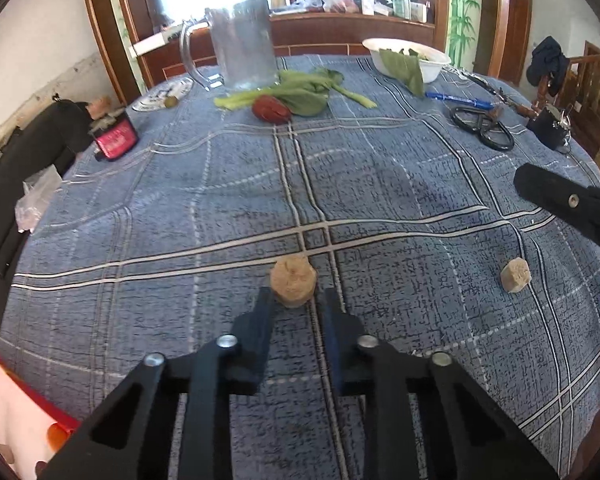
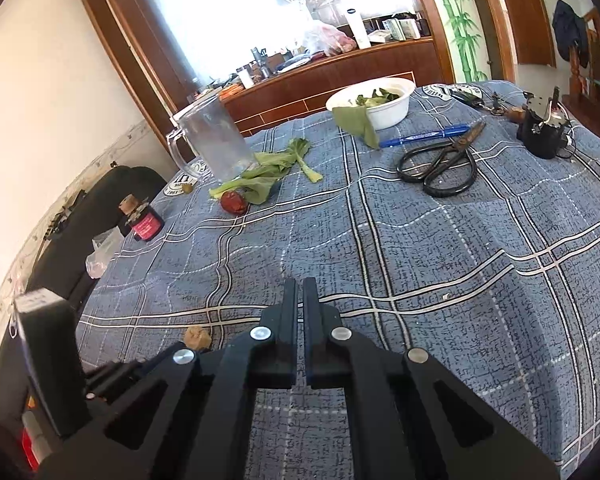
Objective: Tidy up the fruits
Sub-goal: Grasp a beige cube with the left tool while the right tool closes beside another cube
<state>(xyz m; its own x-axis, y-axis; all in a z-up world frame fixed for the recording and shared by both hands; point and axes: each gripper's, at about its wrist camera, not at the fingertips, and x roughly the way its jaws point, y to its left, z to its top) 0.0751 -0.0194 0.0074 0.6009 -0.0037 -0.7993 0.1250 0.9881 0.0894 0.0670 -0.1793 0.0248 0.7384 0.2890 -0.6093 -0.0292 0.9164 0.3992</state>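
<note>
Left wrist view: the left gripper [image 1: 295, 296] stands parted, its tips flanking a tan chunk [image 1: 293, 282] near the tablecloth's [image 1: 380, 184] near edge. The right gripper [image 2: 299, 286] is clenched, empty. Farther off lies a red fruit [image 1: 271, 109] beside greens [image 1: 300, 90], before the far edge's pitcher [image 1: 242, 42].

A blue-grey tablecloth [image 1: 380, 184] with a white and dark plaid grid covers the table. Near the front lie two tan, cork-coloured lumps [image 1: 293, 282] [image 1: 515, 276]. Far left stands a clear glass pitcher [image 1: 242, 46]; beside it lie green leafy stalks [image 1: 300, 94] and a dark red fruit [image 1: 270, 110], possibly a date. A dark jar with a pink label [image 1: 115, 142] sits at the left edge. Far right are a white bowl [image 2: 380, 106] of green leaves, a blue marker [image 2: 424, 136] and black-handled scissors [image 2: 440, 164].
</note>
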